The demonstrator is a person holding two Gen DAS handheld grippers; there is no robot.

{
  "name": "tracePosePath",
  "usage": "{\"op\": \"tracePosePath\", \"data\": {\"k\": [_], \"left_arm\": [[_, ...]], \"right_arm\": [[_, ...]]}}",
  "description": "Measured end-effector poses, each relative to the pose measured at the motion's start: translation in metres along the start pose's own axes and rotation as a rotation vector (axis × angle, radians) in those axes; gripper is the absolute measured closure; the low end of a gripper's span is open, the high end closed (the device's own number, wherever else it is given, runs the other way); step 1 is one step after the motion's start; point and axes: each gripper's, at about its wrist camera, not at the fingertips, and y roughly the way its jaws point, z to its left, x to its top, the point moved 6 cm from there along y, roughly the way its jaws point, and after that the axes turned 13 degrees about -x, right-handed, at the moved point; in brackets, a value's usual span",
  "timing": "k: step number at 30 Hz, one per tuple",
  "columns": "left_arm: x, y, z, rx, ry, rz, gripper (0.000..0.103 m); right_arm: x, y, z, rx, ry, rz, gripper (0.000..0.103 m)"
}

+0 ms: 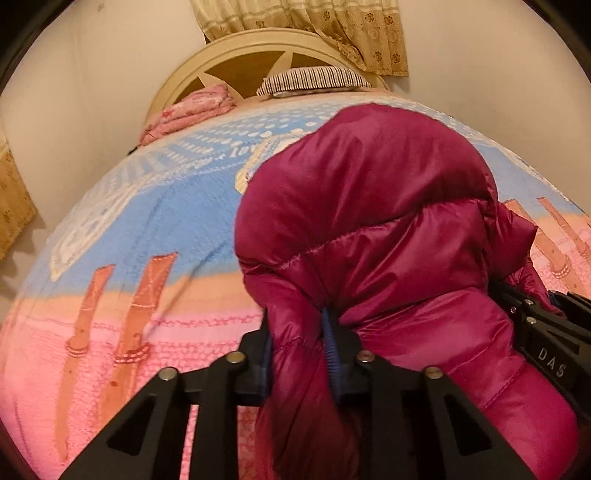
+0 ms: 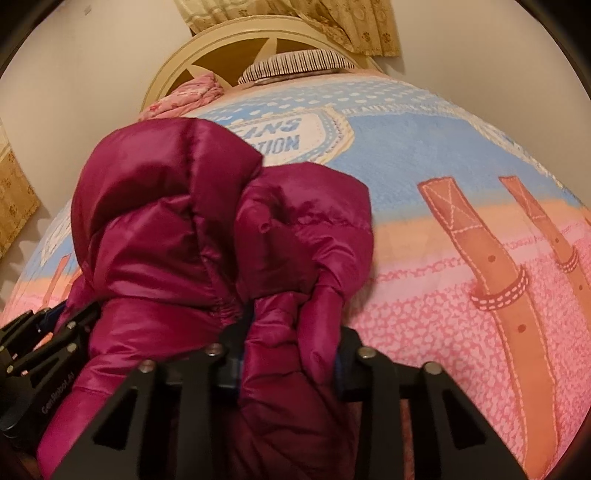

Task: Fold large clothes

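Observation:
A magenta puffer jacket lies bunched on the bed, puffed up in thick quilted folds. My left gripper is shut on a fold of its near edge, and the fabric fills the gap between the blue-padded fingers. In the right wrist view the same jacket sits left of centre. There my right gripper is shut on another fold of the near edge. Each gripper shows in the other's view: the right gripper at the jacket's right side, the left gripper at its left side.
The bed is covered by a blue, orange and pink blanket with belt patterns. At its head are a cream headboard, a striped pillow and a folded pink cloth. A patterned curtain hangs behind.

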Motion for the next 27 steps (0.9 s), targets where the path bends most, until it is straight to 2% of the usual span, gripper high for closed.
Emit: {"op": "tracePosePath", "data": {"k": [5, 15, 27], "left_arm": [[0.002, -0.019, 0.005, 0.002, -0.030, -0.023, 0.087], [-0.001, -0.081, 0.021, 0.026, -0.035, -0.109, 0.090], [-0.015, -0.144, 0.061, 0.059, -0.103, -0.182, 0.091]], "right_arm": [[-0.001, -0.015, 0.009, -0.039, -0.050, -0.041, 0.080], [-0.008, -0.046, 0.023, 0.042, -0.050, -0.059, 0.084], [-0.010, -0.092, 0.071, 0.144, -0.117, -0.109, 0.084]]}}
